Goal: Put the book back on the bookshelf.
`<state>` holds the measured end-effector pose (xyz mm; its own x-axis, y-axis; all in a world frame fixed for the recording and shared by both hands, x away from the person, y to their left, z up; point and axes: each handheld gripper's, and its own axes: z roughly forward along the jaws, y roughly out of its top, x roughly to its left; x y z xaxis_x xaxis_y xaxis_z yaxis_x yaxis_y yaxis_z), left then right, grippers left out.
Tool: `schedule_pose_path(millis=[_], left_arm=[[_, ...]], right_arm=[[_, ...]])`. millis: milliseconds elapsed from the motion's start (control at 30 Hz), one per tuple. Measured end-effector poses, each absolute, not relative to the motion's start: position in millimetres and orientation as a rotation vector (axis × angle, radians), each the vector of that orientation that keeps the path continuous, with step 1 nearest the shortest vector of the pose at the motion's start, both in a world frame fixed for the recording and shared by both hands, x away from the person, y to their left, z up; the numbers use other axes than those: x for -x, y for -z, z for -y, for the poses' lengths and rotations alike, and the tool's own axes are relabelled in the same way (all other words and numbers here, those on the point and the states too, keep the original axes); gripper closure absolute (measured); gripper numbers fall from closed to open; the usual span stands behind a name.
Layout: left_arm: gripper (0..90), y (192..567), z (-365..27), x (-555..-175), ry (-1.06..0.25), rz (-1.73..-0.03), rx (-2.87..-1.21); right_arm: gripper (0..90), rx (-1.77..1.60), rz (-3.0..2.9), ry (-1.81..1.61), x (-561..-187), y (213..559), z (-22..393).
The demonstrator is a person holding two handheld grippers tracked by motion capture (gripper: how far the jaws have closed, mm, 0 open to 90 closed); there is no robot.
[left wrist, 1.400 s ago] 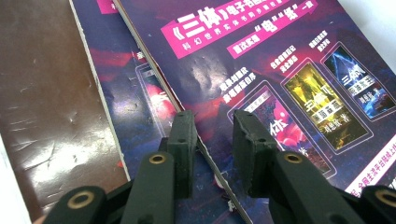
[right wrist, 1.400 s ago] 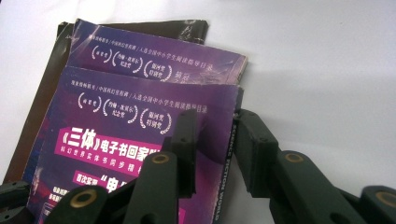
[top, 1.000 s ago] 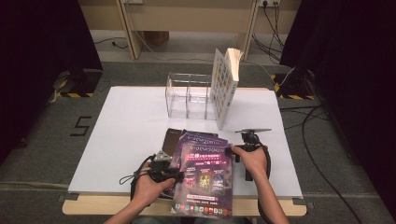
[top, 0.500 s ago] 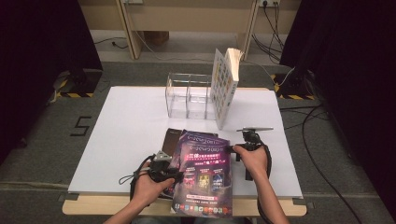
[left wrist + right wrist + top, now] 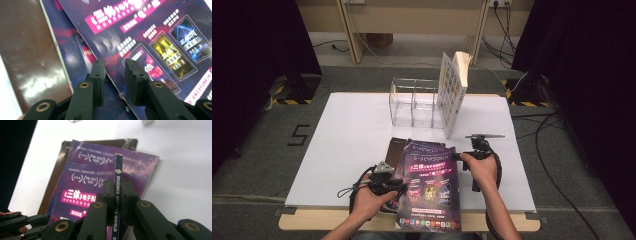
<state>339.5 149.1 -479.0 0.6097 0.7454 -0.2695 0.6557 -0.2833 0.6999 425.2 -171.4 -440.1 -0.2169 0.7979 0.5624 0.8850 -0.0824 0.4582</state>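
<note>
A purple magazine (image 5: 429,185) tops a small stack near the table's front edge. My right gripper (image 5: 458,156) is shut on its spine (image 5: 118,170), printed "SCIENCE FICTION WORLD"; the jaws have just been closing, and in the right gripper view the gripper (image 5: 118,186) holds that edge upright between its pads. At the cover's left side my left gripper (image 5: 398,187) rests with its jaws apart. In the left gripper view the cover's edge (image 5: 110,82) runs through the gap of the gripper (image 5: 113,65) without the pads pressing on it. A second purple magazine (image 5: 140,165) and a brown one (image 5: 395,147) lie underneath.
A clear acrylic rack (image 5: 414,102) stands at the back of the white table (image 5: 352,145), with a pale booklet (image 5: 451,92) upright in its right end. The stack overhangs the wooden front edge (image 5: 337,222). Cables trail on the floor to the right.
</note>
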Motion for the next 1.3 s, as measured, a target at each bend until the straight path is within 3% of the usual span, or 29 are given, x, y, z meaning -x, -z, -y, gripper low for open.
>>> schedule_pose_path(millis=[200, 600, 1300], left_arm=[[60.5, 472.0, -160.6, -335.5, -0.156, -1.093, -1.929], [54.9, 476.9, -202.7, -309.6, -0.237, -1.15, -1.834], [55.1, 479.3, -214.7, -304.0, -0.257, -1.179, -1.752]], right_arm=[[84.6, 1.879, 2.054, 1.23, -423.4, 434.7, 168.1], [84.8, 1.837, 2.075, 1.454, -413.3, 401.1, 164.6], [84.8, 1.844, 2.18, 1.759, -396.7, 349.4, 153.4]])
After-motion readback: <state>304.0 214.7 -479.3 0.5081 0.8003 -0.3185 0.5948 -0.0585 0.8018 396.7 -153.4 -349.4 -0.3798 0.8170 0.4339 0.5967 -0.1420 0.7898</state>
